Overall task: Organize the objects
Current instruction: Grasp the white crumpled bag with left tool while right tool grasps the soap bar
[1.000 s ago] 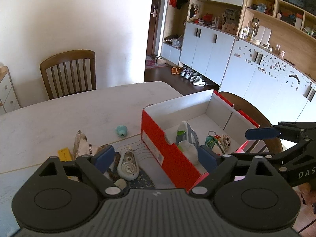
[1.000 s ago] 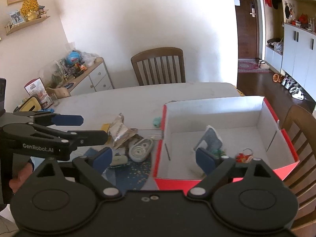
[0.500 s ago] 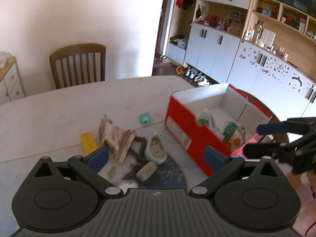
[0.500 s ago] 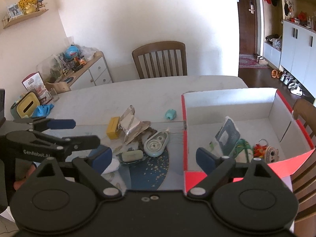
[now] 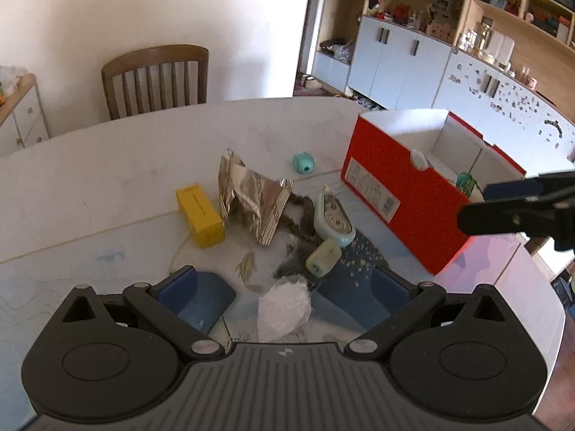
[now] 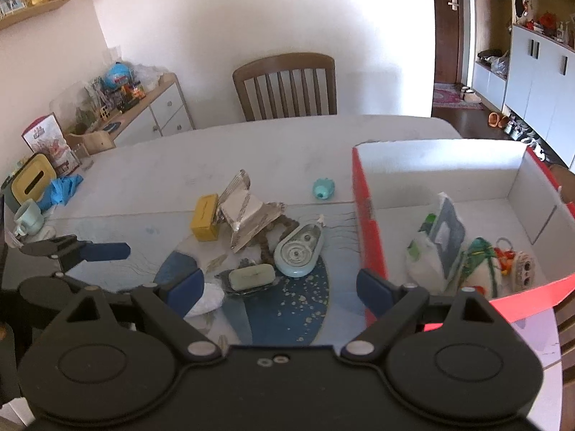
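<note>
Though crumpled, silver foil packet [image 5: 253, 199] stands tented beside yellow box [image 5: 199, 215].

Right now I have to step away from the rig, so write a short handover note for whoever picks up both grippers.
Left gripper: open, holding nothing; its jaws have just been opening, with a white crumpled wad lying between the tips.
Right gripper: open, empty.
Red box: on the table's right; already holds a pouch and small toys.
Left on the table: yellow box, foil wrapper, tape dispenser, pale green case, teal item, the wad.
</note>
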Tool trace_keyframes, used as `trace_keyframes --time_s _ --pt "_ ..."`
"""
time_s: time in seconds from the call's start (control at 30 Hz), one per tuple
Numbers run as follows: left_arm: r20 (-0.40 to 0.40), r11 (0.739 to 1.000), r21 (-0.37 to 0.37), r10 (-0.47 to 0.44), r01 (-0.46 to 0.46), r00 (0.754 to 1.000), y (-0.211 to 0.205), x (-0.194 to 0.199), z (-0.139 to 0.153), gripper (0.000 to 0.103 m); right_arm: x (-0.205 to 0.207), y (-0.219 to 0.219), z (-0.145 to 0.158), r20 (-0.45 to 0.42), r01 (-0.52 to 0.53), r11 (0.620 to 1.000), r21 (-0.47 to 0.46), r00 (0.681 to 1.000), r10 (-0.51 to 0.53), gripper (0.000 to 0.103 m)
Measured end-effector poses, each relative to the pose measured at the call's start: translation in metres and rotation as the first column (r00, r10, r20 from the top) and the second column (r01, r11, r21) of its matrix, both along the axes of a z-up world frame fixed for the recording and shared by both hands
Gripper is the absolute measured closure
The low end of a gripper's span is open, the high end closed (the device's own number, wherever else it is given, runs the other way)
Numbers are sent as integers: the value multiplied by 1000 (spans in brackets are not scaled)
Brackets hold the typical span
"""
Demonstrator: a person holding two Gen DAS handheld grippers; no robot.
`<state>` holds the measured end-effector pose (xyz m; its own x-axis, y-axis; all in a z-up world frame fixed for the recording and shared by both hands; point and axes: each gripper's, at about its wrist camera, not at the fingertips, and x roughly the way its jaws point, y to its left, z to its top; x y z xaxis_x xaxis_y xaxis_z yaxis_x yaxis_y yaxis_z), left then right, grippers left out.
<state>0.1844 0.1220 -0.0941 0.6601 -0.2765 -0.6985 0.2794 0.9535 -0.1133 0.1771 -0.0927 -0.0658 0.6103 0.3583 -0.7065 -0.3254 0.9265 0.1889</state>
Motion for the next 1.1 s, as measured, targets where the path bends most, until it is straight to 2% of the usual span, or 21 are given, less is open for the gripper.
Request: trace_keyframes --time_s 0.27,0.43,0.6,0.83,0.97,1.1 --pt "-9 998 37 -56 56 998 -1 2 -33 0 15 26 -26 -54 -1 1000 -21 999 0 12" --pt "-29 996 73 -55 57 998 -3 6 -53 0 22 41 -41 -78 -1 999 -43 997 -3 14" --pt "-17 993 89 -72 74 997 -8 9 -61 0 31 56 -58 -101 -18 996 -87 995 9 19" --pt "-23 992 101 -72 74 997 -12 16 -70 1 47 62 -72 -137 -36 997 -70 990 26 24" --pt "-28 993 99 -66 68 997 -12 18 -72 9 56 66 -78 -151 -54 995 -84 988 41 26" --pt "-39 994 88 -65 68 997 -12 19 -73 24 61 72 -82 -158 -76 994 -82 985 63 30"
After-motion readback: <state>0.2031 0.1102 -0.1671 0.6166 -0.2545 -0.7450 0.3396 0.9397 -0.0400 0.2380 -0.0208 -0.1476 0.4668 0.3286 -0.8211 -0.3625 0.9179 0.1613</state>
